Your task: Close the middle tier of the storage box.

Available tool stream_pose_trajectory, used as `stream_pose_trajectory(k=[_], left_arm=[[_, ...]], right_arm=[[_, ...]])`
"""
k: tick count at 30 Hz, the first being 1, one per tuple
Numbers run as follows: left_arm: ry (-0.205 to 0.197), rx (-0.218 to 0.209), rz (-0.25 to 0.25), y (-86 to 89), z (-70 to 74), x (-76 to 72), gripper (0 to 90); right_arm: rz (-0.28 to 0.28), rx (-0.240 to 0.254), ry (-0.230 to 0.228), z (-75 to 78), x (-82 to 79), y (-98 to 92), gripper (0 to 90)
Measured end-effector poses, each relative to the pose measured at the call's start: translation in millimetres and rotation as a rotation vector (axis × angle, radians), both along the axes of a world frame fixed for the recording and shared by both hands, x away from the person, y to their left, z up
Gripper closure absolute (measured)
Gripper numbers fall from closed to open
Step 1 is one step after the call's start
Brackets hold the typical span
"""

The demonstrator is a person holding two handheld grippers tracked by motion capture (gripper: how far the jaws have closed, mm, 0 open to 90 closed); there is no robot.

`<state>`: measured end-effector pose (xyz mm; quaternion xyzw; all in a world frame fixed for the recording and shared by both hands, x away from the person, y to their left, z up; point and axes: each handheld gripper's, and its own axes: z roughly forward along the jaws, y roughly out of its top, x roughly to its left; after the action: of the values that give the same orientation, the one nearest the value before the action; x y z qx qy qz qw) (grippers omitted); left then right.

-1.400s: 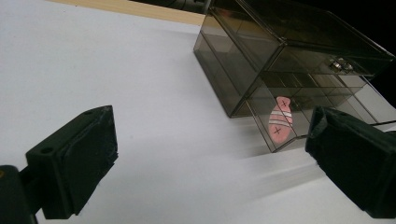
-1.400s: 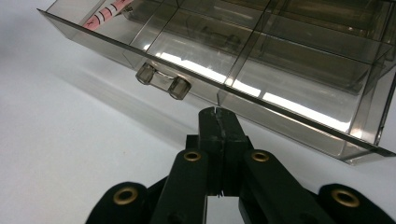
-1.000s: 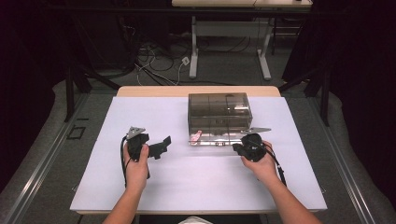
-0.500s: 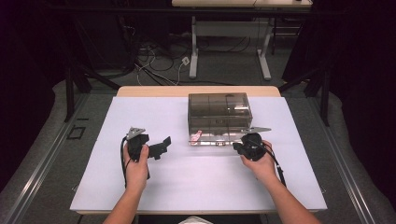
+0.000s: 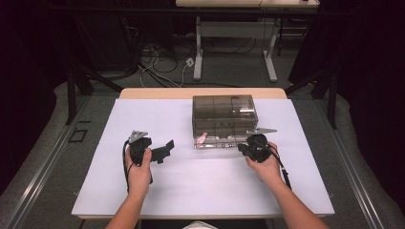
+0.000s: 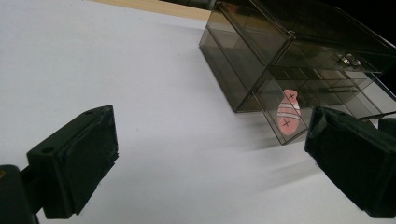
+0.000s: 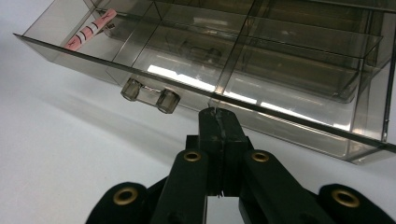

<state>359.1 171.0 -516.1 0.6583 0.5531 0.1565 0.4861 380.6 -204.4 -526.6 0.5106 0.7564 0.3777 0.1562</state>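
Nothing differs from the earlier frames: both hands stay put. One smoky drawer box (image 5: pixel 224 120) sits at twelve o'clock, one pink item (image 7: pixel 90 29) in its pulled-out drawer (image 7: pixel 196 70). Left gripper (image 5: pixel 160 151) gapes wide; right gripper (image 7: pixel 218 122) is pinched together at the drawer's front.

Two forearms on the table, a gripper in each hand.

The left hand (image 5: pixel 138 167) wraps around the left gripper (image 5: pixel 162 151), which points toward the right across the table with its two black jaws standing wide apart and nothing between them; its grey three-cornered plate sits on top and its cable loops down beside the wrist. The right hand (image 5: pixel 263 166) holds the right gripper (image 5: pixel 244 149) angled forward and to the left, its jaws pressed flat together with no gap, its cable trailing back along the forearm. Both forearms come in from the near edge, well apart from each other.
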Motion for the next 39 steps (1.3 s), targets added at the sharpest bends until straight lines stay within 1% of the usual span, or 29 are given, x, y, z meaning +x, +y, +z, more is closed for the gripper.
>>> stream_pose_trajectory(k=[6, 10, 16, 19, 22, 24, 27, 30, 31, 33, 35, 36, 38, 39], left_arm=[[0.007, -0.005, 0.001, 1.0, 0.2, -1.0, 2.8], [0.004, -0.011, 0.006, 0.9, 0.2, -1.1, 2.8], [0.000, -0.021, 0.018, 2.4, 2.2, -1.4, 2.8], [-0.004, -0.021, 0.021, 3.8, 2.5, -1.3, 2.9], [-0.002, -0.017, 0.020, 5.1, 2.1, -0.8, 2.9], [0.000, -0.017, 0.021, 5.2, 2.0, -0.8, 2.9], [-0.003, -0.014, 0.022, 5.5, 2.2, -0.7, 2.9], [-0.003, -0.018, 0.026, 5.9, 2.8, -0.8, 2.9], [-0.003, -0.020, 0.026, 6.1, 2.9, -0.8, 2.9], [-0.004, -0.020, 0.027, 6.2, 2.9, -0.7, 2.9], [-0.002, -0.021, 0.027, 6.3, 2.9, -0.7, 2.9], [-0.002, -0.018, 0.026, 6.5, 2.8, -0.6, 2.9], [-0.001, -0.019, 0.029, 6.4, 2.4, -0.5, 2.9], [-0.002, -0.019, 0.030, 6.2, 2.0, -0.4, 2.9]], right_arm=[[-0.008, -0.003, -0.007, 0.6, 2.3, -0.2, 90.0], [-0.013, 0.013, 0.003, 0.3, 4.2, -0.1, 90.0], [-0.014, -0.001, 0.007, -1.1, 6.1, 3.1, 90.0], [-0.013, -0.005, -0.003, 0.3, 7.2, 4.8, 90.0], [-0.019, 0.005, 0.003, 0.7, 8.8, 6.1, 90.0], [-0.020, 0.003, 0.007, -0.1, 10.1, 6.7, 90.0], [-0.022, -0.006, 0.011, 1.2, 11.4, 7.7, 90.0], [-0.028, -0.015, 0.005, 3.9, 12.7, 10.7, 90.0], [-0.014, -0.026, -0.007, 4.2, 14.4, 11.0, 90.0], [-0.019, -0.027, 0.003, 5.8, 15.6, 14.4, 90.0], [-0.011, -0.035, -0.007, 6.3, 17.5, 16.3, 90.0], [-0.012, -0.039, 0.001, 6.4, 18.0, 17.6, 90.0], [-0.010, -0.048, -0.005, 6.1, 19.7, 19.6, 90.0], [-0.018, -0.048, 0.002, 6.1, 20.0, 20.4, 90.0]])
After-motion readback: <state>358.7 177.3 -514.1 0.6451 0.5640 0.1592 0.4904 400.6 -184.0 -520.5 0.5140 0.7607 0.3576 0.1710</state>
